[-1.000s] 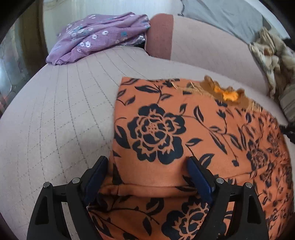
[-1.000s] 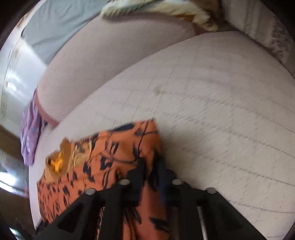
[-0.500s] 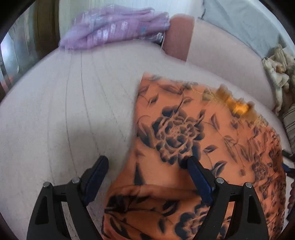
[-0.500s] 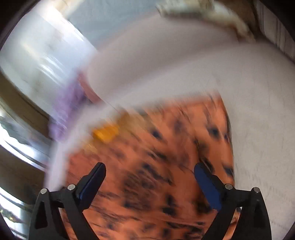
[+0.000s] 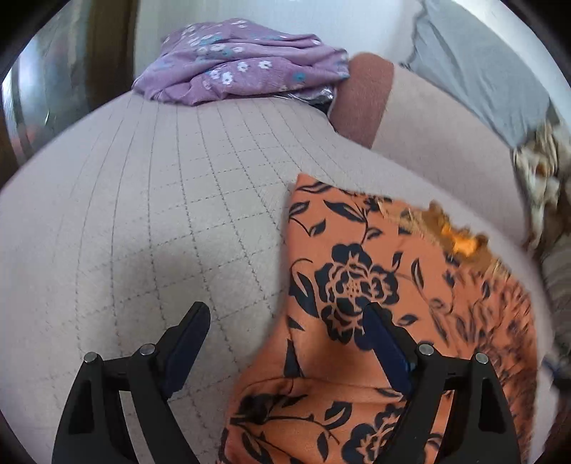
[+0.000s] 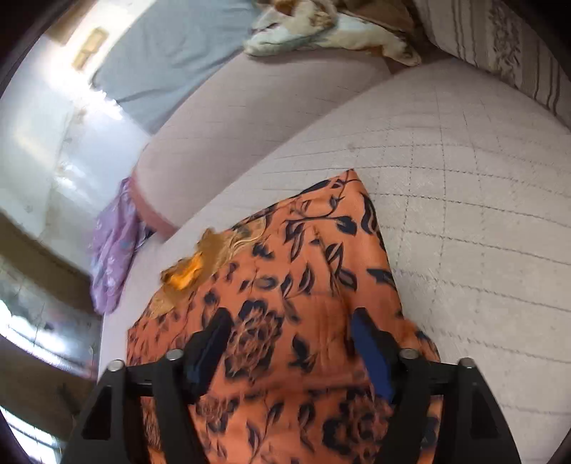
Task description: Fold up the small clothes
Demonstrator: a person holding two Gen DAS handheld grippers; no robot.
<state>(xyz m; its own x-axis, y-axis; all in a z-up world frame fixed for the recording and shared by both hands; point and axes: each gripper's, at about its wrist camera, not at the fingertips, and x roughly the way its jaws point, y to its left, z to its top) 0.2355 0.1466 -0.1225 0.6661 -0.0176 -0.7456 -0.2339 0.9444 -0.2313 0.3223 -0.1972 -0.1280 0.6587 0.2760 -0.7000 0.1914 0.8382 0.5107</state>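
An orange garment with a black flower print lies folded flat on the pinkish quilted sofa seat; its gold embroidered neckline is at the far edge. My left gripper hovers open over the garment's left edge, with one finger over bare seat and the other over the cloth. In the right wrist view the same garment fills the lower middle. My right gripper stands over it with its jaws wide and closing, and the pads do not press the cloth.
A crumpled purple flowered cloth lies at the seat's far left by the backrest. A grey blanket drapes the backrest. A cream and brown fabric heap and a striped cushion sit at the far right.
My right gripper let go of the garment's right edge, opened, and moved left over the cloth. My left gripper shifted left, so one finger now stands over bare seat.
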